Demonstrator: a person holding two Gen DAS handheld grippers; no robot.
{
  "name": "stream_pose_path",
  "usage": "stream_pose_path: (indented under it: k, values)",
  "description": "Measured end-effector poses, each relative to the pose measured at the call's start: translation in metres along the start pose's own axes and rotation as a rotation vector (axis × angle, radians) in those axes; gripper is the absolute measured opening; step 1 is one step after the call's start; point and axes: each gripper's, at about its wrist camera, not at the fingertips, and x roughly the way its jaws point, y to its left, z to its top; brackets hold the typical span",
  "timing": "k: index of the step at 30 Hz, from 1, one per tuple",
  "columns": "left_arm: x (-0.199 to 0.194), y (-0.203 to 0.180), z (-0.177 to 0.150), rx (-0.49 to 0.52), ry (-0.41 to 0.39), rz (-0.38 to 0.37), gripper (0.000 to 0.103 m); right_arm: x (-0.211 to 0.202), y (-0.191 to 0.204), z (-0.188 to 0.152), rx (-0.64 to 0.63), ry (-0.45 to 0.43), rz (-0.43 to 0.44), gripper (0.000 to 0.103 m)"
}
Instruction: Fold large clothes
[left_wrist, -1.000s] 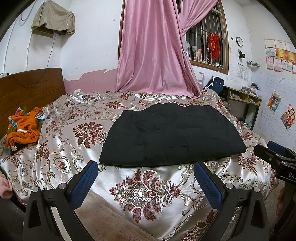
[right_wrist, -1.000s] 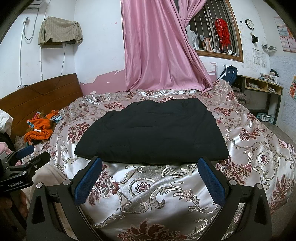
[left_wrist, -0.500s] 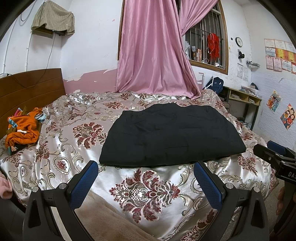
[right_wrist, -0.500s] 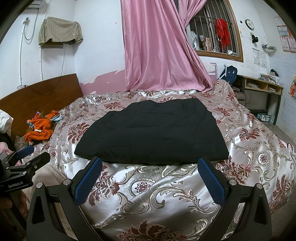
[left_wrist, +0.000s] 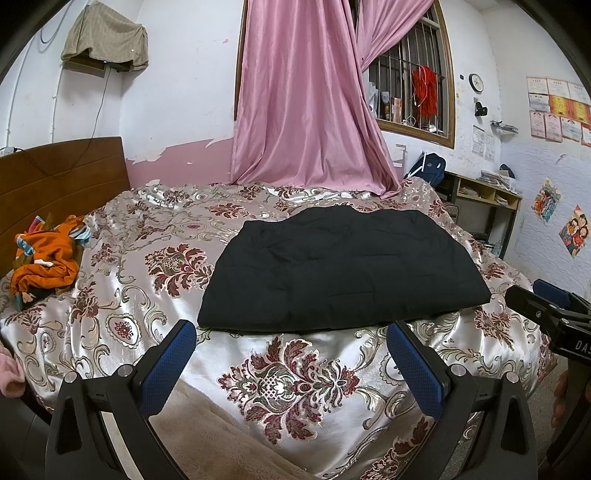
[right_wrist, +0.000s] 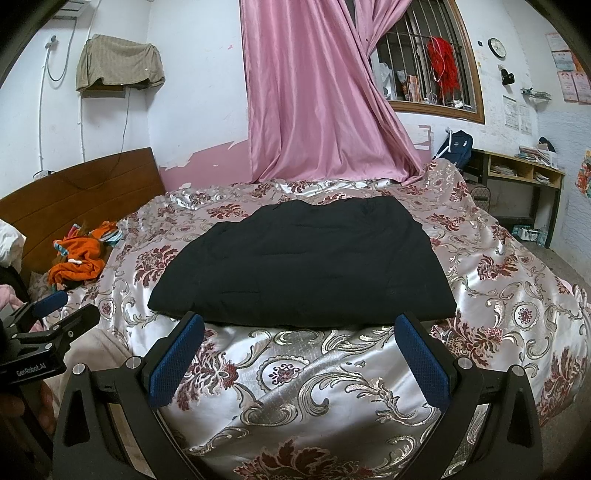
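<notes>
A large black garment (left_wrist: 340, 269) (right_wrist: 306, 269) lies folded flat in a rough rectangle on the floral satin bedspread (left_wrist: 291, 380) (right_wrist: 314, 373). My left gripper (left_wrist: 291, 354) hovers open near the bed's front edge, short of the garment's near hem, with nothing between its blue pads. My right gripper (right_wrist: 301, 347) is open too, just before the same hem and empty. Each gripper shows at the other view's edge: the right gripper (left_wrist: 546, 306) at the right of the left wrist view, the left gripper (right_wrist: 48, 314) at the left of the right wrist view.
An orange heap of clothes (left_wrist: 48, 258) (right_wrist: 81, 254) lies by the wooden headboard (left_wrist: 62, 173). A pink curtain (left_wrist: 306, 110) hangs behind the bed. A beige blanket (left_wrist: 207, 435) drapes over the near edge. A shelf desk (left_wrist: 484, 199) stands at the right wall.
</notes>
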Motion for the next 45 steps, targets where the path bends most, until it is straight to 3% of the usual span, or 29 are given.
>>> stream_pose_path:
  k: [31,37,45]
  values:
    - [-0.0005,-0.0012,-0.0016,0.000,-0.002,-0.027,0.103,0.0001,0.0009,-0.0009,0.000,-0.001,0.000,0.101]
    - [-0.0013,-0.0004,-0.0004,0.013,-0.010,0.021,0.103,0.0000,0.0005,-0.0006,-0.001,-0.001,0.001,0.101]
    - [0.0009,0.0032,-0.0007,0.027,-0.012,0.017,0.103,-0.0005,0.0022,0.0022,-0.001,-0.004,0.003,0.101]
